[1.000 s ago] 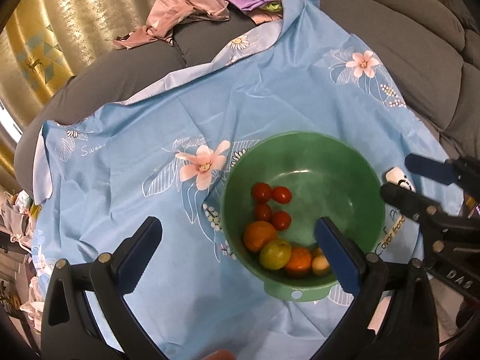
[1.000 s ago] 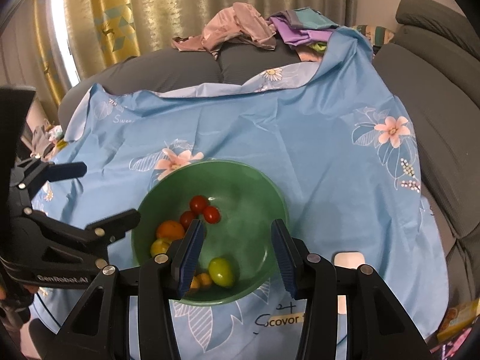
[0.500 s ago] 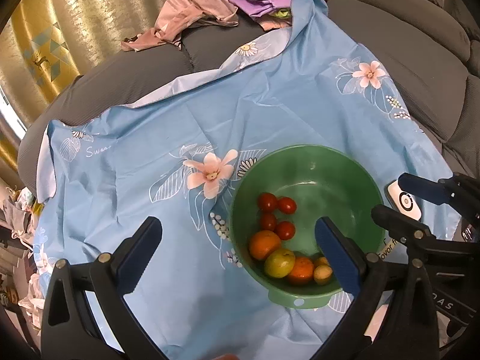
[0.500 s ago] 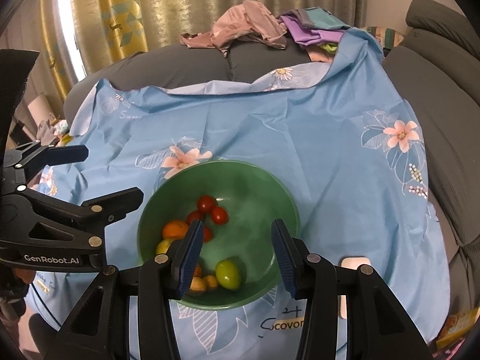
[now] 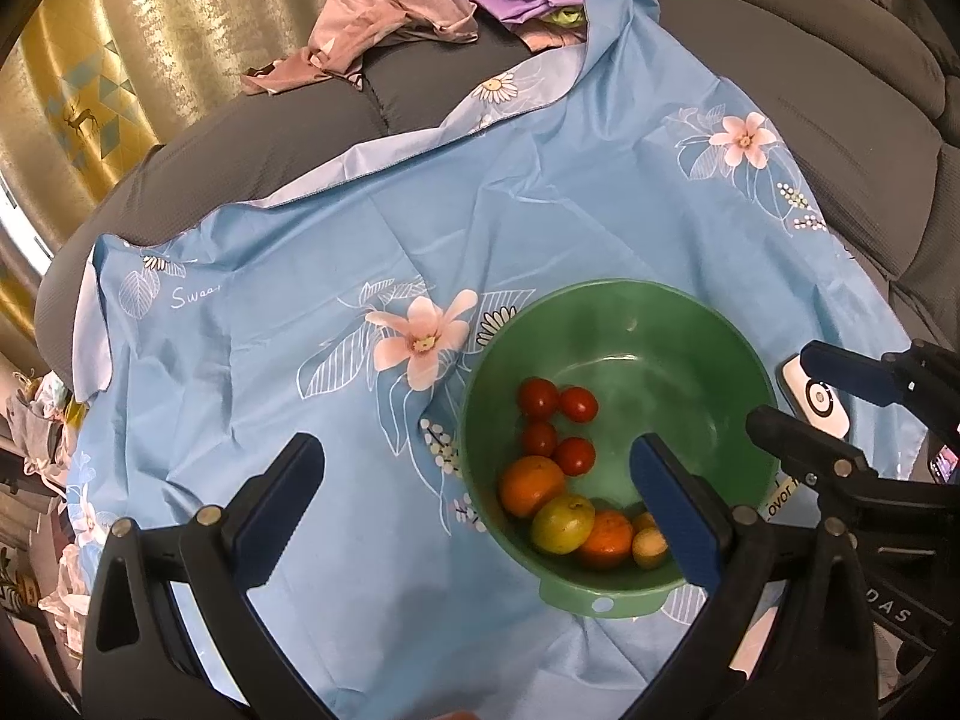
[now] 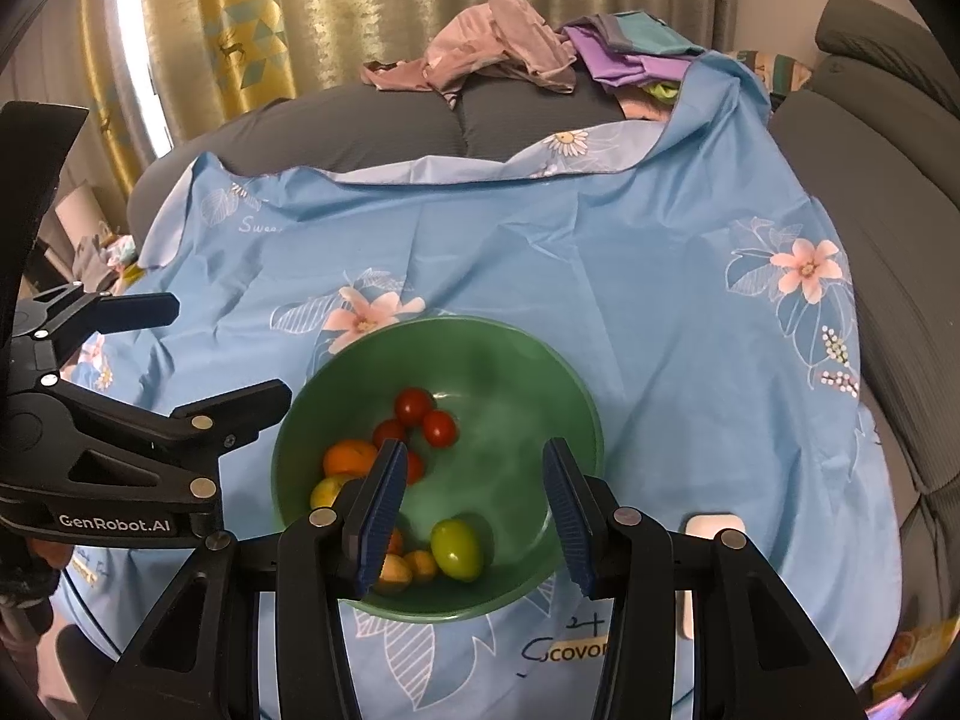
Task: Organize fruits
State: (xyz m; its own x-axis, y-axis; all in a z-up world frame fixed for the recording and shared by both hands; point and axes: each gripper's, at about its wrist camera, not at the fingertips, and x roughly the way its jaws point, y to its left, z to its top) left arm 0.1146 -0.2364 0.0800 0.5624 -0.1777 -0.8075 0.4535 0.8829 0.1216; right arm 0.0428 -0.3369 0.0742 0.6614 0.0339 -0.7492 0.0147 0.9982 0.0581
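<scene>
Tongs (image 5: 480, 504) (image 6: 474, 510) agape, both empty.

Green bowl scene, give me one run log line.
green bowl: fruit inside | left gripper: open, empty | right gripper: open, empty, over bowl

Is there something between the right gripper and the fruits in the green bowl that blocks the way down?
Nothing visible does. The right gripper hangs open above the green bowl, and the fruits, such as the green fruit and the red tomatoes, lie uncovered. The left gripper stands off to one side.
</scene>
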